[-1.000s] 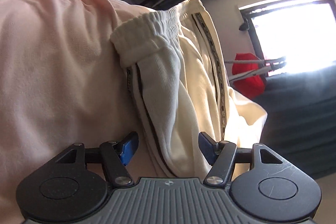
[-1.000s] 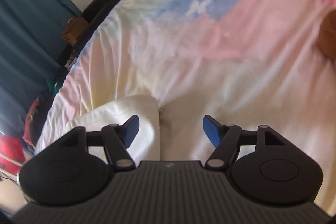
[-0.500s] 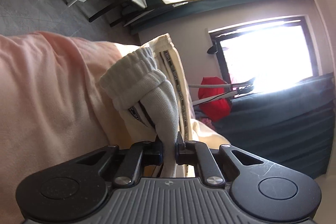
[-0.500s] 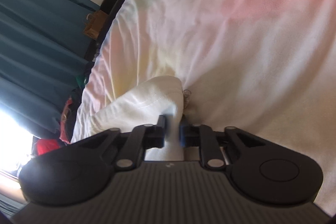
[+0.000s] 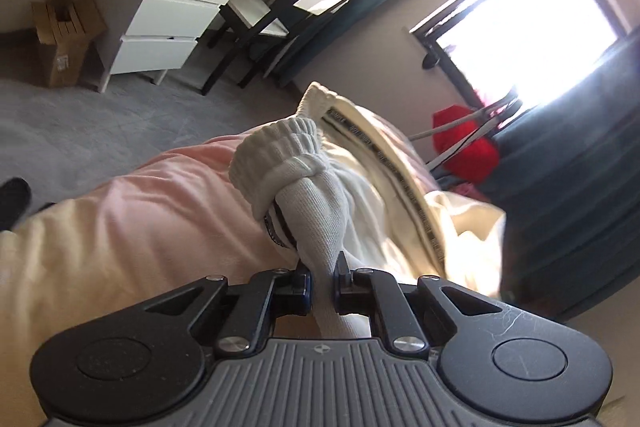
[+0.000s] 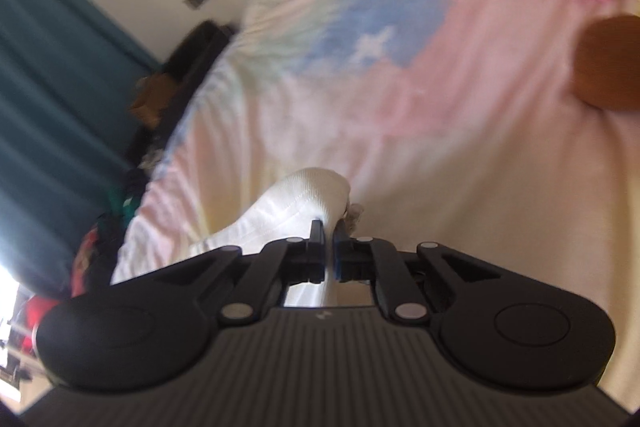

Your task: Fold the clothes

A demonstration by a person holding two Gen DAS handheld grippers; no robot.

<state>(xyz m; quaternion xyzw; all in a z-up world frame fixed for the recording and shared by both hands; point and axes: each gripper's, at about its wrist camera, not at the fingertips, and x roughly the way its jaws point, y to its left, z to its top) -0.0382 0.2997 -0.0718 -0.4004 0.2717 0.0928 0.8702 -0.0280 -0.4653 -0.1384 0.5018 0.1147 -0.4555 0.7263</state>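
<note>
While both of my grippers are clamped on cloth, the biggest thing under them is the bed (image 6: 460,155), its pastel cover running pink, cream and pale blue with a white star shape. Beyond its edge in the left view lies grey carpet (image 5: 80,131), with a white chest of drawers (image 5: 172,27), a dark-framed chair (image 5: 272,27) and a cardboard box (image 5: 60,39) against the wall, and teal curtains (image 5: 580,207) beside a bright window (image 5: 532,27). A red item (image 5: 468,147) sits below that window.

On the bed's near edge lie the cream trousers (image 5: 384,195), with a dark patterned stripe down the side and a ribbed elastic waistband bunched up. My left gripper (image 5: 322,277) has its fingers closed on a raised fold of the trousers just below that waistband. My right gripper (image 6: 327,251) pinches another end of the same cream cloth, lifted off the cover; that view is blurred. A brown rounded shape (image 6: 608,67) rests on the bed's far right.
</note>
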